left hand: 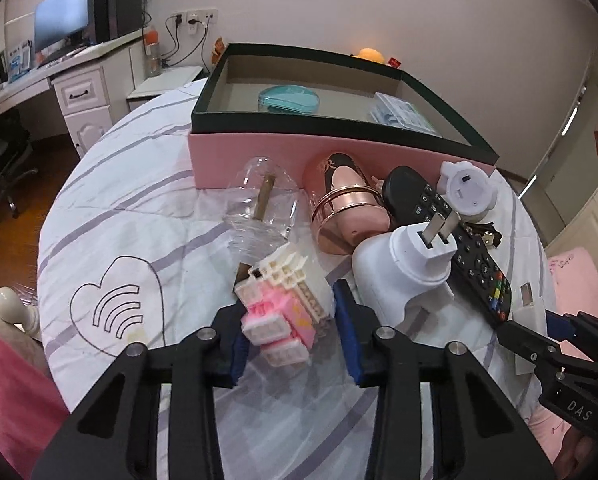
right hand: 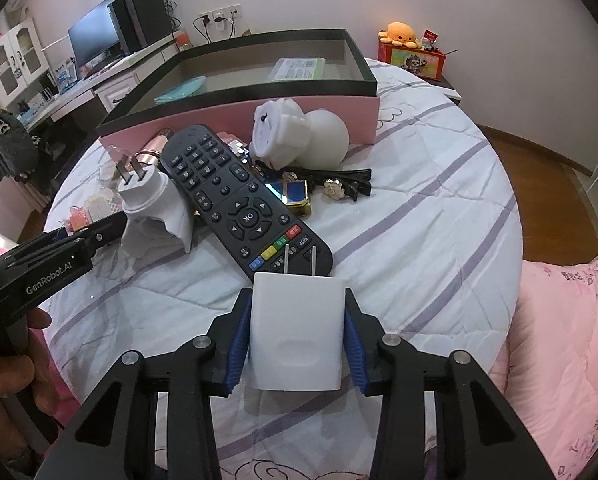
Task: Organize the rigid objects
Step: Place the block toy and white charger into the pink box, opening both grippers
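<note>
A pink and white toy-brick model (left hand: pixel 283 308) lies on the striped bedsheet, and my left gripper (left hand: pixel 289 304) is shut on it, blue pads against both sides. My right gripper (right hand: pixel 297 296) is shut on a white charger (right hand: pixel 297 332) with its prongs pointing away. Ahead stands a pink box with a dark rim (left hand: pixel 339 148), holding a teal case (left hand: pixel 289 98) and a clear packet (left hand: pixel 403 114). In front of the box lie a clear glass bottle (left hand: pixel 263 200), a rose-gold cup (left hand: pixel 347 204), a black remote (right hand: pixel 235 196), a white plug adapter (right hand: pixel 155 208) and a white lamp (right hand: pixel 299 136).
Black hair clips (right hand: pixel 339 184) and a small blue gold-framed item (right hand: pixel 295 192) lie beside the remote. A pink quilt (right hand: pixel 563 340) covers the right side. A desk with a monitor (left hand: pixel 63 24) stands beyond the bed's left edge. A hand (right hand: pixel 15 372) holds the left gripper's handle.
</note>
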